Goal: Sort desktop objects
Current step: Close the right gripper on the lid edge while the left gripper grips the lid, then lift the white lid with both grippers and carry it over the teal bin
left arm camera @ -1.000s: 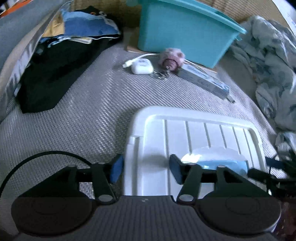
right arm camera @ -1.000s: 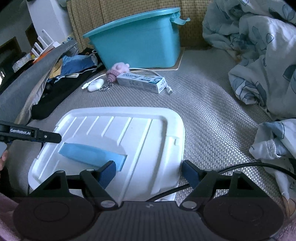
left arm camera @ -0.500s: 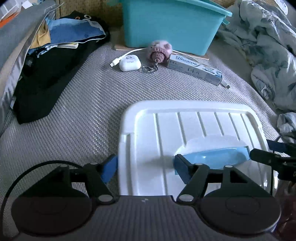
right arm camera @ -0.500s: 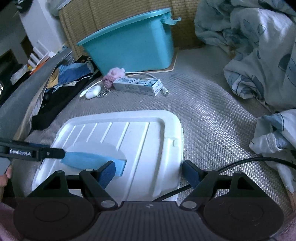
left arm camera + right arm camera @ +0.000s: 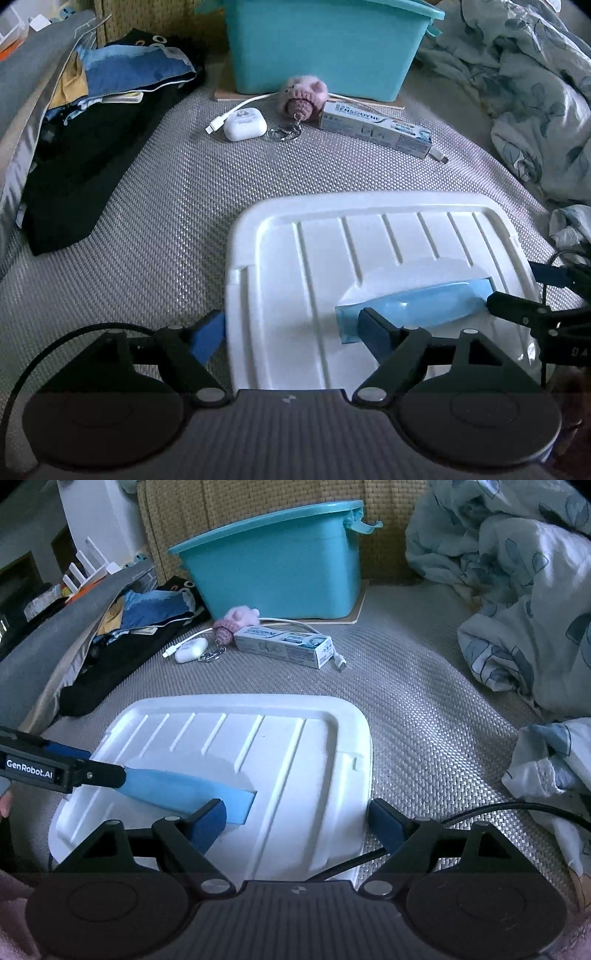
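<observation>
A white lid (image 5: 332,258) (image 5: 295,746) with a blue handle (image 5: 424,299) (image 5: 177,790) lies on the grey woven mat. My left gripper (image 5: 291,332) straddles the lid's left edge, one finger outside the rim and one by the handle. Its jaws are opening and the pads do not press on the lid. My right gripper (image 5: 295,821) straddles the right edge in the same way, also opening. Beyond the lid lie a white earbud case (image 5: 245,123), a pink crochet keychain (image 5: 303,96) and a toothpaste box (image 5: 373,129).
A teal tub (image 5: 325,48) (image 5: 277,561) stands at the back on a thin board. Dark clothes (image 5: 85,166) are piled along the left side. A patterned blanket (image 5: 517,590) is heaped on the right. A white cable runs behind the small items.
Both grippers' jaws have spread wider around the lid's edges. The left wrist view has rolled a little. The lid and the small objects lie where they were.
</observation>
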The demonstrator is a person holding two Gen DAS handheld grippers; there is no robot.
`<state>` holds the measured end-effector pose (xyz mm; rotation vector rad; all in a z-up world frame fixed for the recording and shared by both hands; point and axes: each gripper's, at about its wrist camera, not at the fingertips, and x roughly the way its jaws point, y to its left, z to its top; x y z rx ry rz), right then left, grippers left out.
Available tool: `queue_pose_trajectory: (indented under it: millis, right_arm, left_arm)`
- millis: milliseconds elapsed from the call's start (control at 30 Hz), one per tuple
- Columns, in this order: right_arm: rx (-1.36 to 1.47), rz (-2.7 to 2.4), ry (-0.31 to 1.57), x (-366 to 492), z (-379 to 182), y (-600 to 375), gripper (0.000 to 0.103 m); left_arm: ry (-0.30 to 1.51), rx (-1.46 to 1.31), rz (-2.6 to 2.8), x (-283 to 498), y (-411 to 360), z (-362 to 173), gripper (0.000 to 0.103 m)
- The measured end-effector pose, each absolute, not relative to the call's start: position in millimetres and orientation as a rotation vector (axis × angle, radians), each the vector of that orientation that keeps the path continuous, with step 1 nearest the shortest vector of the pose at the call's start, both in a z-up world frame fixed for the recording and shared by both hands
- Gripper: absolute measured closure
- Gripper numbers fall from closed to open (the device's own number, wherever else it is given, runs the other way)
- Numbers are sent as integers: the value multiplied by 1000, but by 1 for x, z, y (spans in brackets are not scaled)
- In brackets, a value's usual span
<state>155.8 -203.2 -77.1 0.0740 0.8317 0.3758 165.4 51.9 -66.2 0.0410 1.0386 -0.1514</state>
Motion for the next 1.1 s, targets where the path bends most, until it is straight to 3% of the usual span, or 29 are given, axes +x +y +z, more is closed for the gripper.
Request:
queue_pose_trajectory:
  millis: [1100]
  right_arm:
    - [194,335,754,149,-56,-209,14]
  left_arm:
    - [830,80,-125,147,47,-39,23]
